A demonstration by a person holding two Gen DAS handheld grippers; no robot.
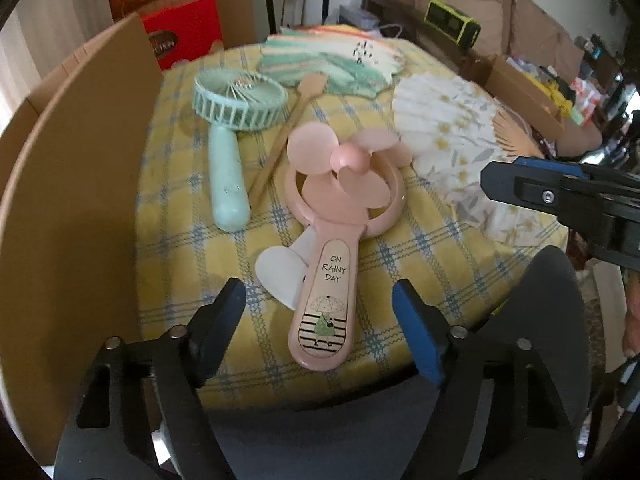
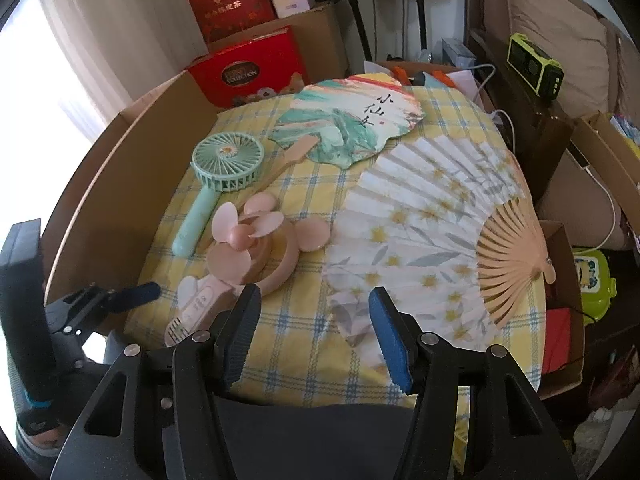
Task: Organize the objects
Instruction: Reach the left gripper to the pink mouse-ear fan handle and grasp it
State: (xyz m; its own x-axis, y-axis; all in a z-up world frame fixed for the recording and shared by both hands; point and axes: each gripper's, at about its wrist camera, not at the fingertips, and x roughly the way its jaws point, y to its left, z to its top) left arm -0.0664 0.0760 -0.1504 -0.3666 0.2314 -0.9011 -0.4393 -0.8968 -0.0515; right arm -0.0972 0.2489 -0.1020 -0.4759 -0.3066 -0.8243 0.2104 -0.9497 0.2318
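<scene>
Fans lie spread over the bench (image 2: 280, 364), which wears a yellow and blue checked cloth. Farthest left stands a tall cardboard wall (image 1: 80, 184) along the bench edge. Just inside it lies the mint green handheld fan (image 1: 232, 128), its round cage toward the far side and its handle pointing back to the near edge. Beside it, a thin wooden handle (image 1: 280, 148) runs diagonally up to the flat painted fan (image 2: 348, 120), green and peach with black brush lettering, resting at the far side of the bench.

In the middle lies the pink handheld fan (image 1: 332, 216), blades up, its handle printed "ON RAINY DAY" and pointing at the near edge; white ear-shaped pieces (image 1: 280, 272) stick out from under its left side. The left claw (image 1: 320, 324) is spread wide, its fingers either side of that pink handle and not touching it.

To the right, the big folding paper fan (image 2: 432, 232) is opened out, white with yellow flowers and grey leaves, its wooden ribs meeting at a pivot near the right edge of the bench. Its left corner lies close to the pink fan's ring. The right claw (image 2: 316, 328) is also spread, hovering over the near edge with nothing between its fingers, the paper fan's lower corner just ahead of them.
</scene>
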